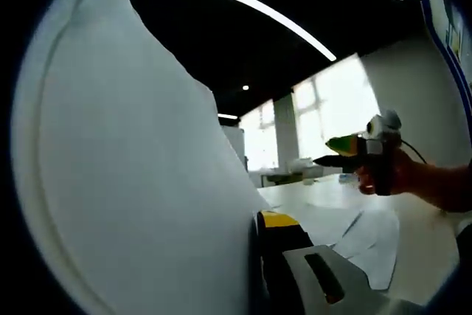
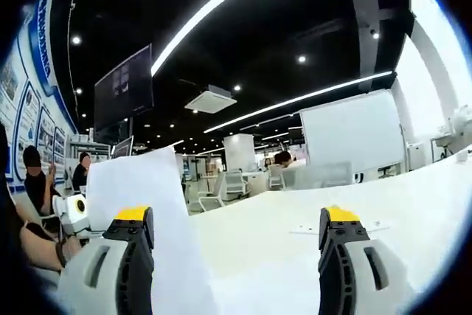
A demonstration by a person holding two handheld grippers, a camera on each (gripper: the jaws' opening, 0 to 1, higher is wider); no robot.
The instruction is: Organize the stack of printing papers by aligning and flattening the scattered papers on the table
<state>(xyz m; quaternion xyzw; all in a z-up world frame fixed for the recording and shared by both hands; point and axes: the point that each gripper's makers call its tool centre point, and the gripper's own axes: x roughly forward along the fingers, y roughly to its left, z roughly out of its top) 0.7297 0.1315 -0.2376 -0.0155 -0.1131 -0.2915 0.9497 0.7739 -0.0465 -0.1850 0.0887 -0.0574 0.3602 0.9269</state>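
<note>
A large white paper sheet [image 1: 140, 182] stands upright, pressed against the yellow-tipped jaw of my left gripper [image 1: 258, 220], which is shut on its edge; the other jaw is hidden behind the sheet. In the right gripper view the same sheet [image 2: 136, 178] rises beside the left gripper [image 2: 74, 213]. More loose papers [image 1: 372, 240] lie overlapping on the white table [image 1: 324, 195]. My right gripper [image 2: 236, 219] is held wide open above the table [image 2: 280, 245] with nothing between its fingers. In the left gripper view it [image 1: 324, 158] hovers over the loose papers, held by a hand.
A small slip [image 2: 335, 228] lies on the table ahead of the right gripper. Chairs [image 2: 232, 182] and a whiteboard [image 2: 354, 134] stand beyond the far edge. People [image 2: 33, 171] sit at the far left. A dark screen [image 2: 125, 90] hangs above.
</note>
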